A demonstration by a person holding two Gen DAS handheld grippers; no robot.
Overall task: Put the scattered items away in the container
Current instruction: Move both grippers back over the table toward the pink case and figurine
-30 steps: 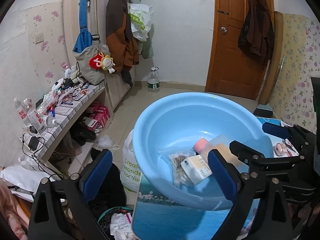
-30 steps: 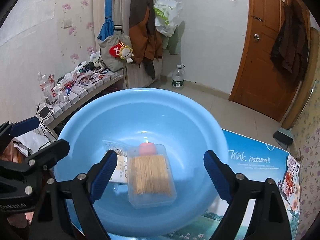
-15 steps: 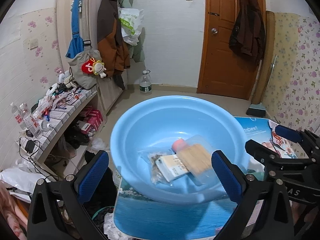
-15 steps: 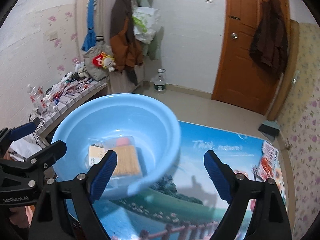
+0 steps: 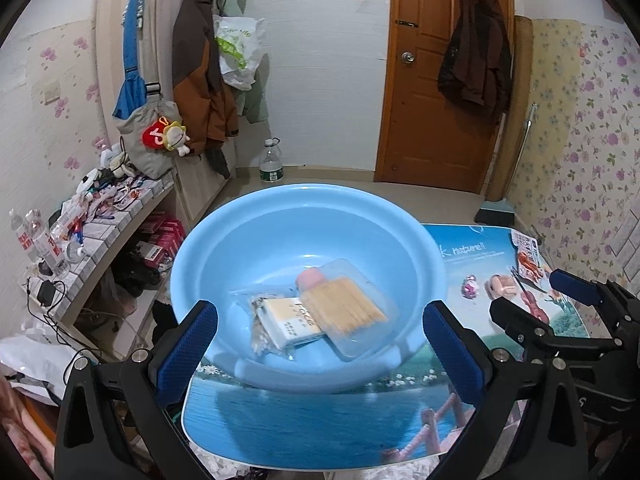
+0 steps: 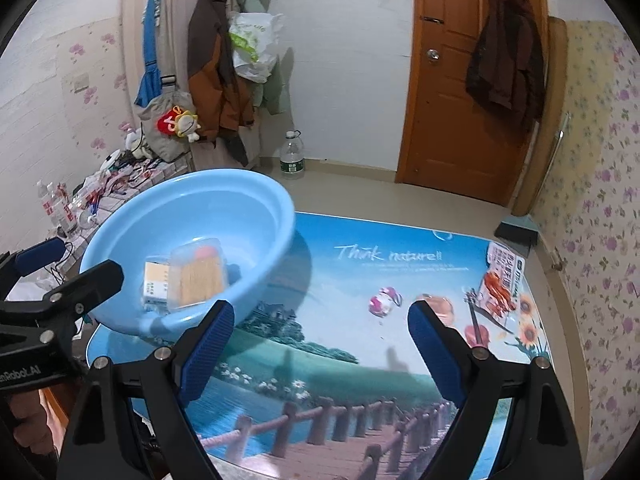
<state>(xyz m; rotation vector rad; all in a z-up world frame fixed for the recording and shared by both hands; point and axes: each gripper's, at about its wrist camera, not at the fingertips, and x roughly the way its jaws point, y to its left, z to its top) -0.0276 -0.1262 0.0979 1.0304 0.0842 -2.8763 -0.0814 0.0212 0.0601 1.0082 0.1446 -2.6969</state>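
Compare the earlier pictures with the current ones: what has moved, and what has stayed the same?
The right gripper swung away from the blue basin, rightward over the table mat towards the small pink-and-white item. The left gripper drifted slightly. Both stayed open and empty. The toothpick box and packets remained in the basin.

Light-blue basin (image 5: 208, 248); landscape-printed table mat (image 6: 360, 360); floral wallpaper (image 6: 600, 200); orange-brown door (image 5: 432, 80).

Left gripper (image 5: 320, 336) hangs wide open over the blue basin (image 5: 248, 240), where a clear toothpick box (image 5: 352, 312) lies on a small packet (image 5: 292, 326), two little items (image 5: 486, 286) out on the table.
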